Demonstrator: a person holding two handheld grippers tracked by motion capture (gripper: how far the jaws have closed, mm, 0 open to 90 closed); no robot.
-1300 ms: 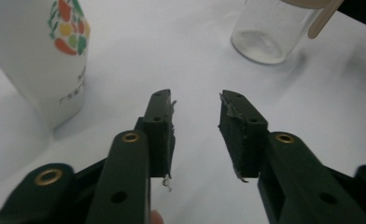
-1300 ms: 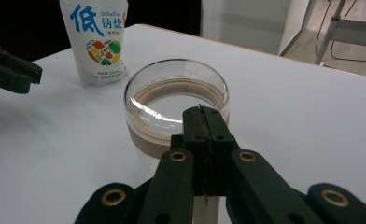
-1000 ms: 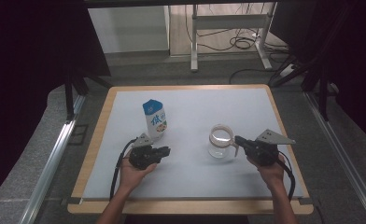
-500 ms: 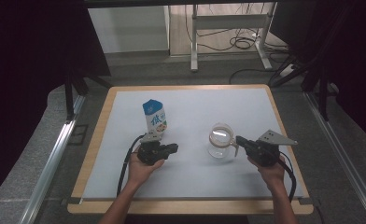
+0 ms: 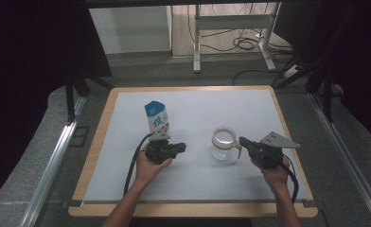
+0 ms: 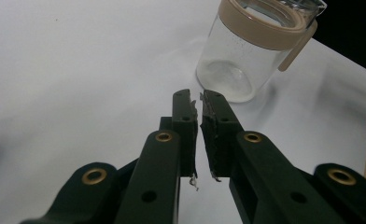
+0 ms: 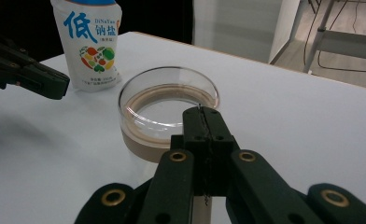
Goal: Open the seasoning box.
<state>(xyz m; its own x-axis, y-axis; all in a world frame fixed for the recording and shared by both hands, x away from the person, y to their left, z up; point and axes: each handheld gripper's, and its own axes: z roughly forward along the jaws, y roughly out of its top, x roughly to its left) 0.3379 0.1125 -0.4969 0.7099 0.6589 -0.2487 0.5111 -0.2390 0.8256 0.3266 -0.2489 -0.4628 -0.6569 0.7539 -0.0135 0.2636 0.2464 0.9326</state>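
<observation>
On the white surface (image 5: 198,170), the glass jar (image 5: 223,143) stands upright between the two tools, its tan handle pointing at the right tool (image 5: 244,142), whose jaws are closed at that handle. The left tool (image 5: 178,148), jaws nearly together on nothing, points toward the jar from farther off, with the salt pouch (image 5: 156,117) just behind it.

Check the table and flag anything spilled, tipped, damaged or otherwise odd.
Nothing spilled or tipped: the salt pouch and the empty glass jar both stand upright on the white mat. One small oddity: the left claw has frayed pads, with shreds hanging from them.
</observation>
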